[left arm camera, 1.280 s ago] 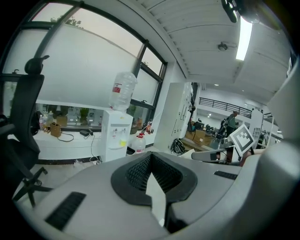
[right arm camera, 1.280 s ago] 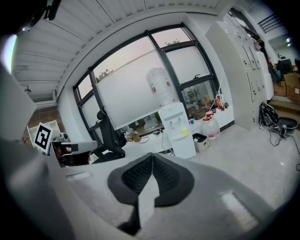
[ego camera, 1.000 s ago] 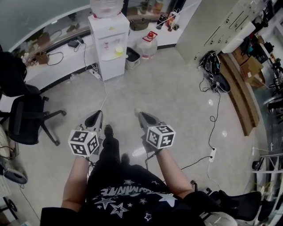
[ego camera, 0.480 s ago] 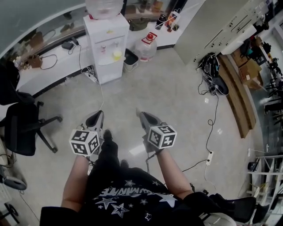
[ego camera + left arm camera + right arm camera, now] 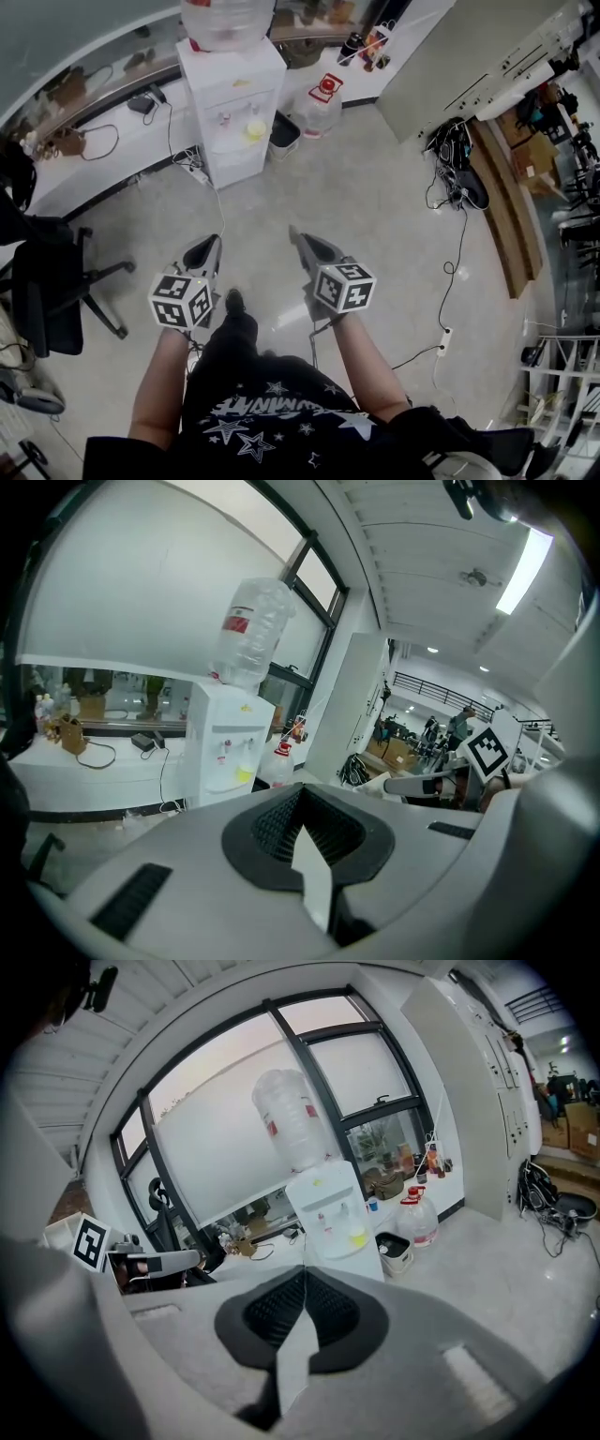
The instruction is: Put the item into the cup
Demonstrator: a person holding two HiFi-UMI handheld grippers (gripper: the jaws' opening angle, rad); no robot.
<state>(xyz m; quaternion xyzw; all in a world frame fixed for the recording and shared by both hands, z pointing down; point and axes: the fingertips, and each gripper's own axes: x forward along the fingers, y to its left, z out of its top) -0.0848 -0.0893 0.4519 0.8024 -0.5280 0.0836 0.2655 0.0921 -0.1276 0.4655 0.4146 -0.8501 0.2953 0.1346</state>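
Small yellow object stands in the tap recess of the white water dispenser, on the recess's right side as seen from the front, below the taps. Too small to tell whether it's a cup. Looks upright.

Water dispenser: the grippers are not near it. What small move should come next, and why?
Probably a step toward the water dispenser. The left gripper and right gripper are shut and empty, above the floor; the yellow thing on its ledge looks beyond reach.
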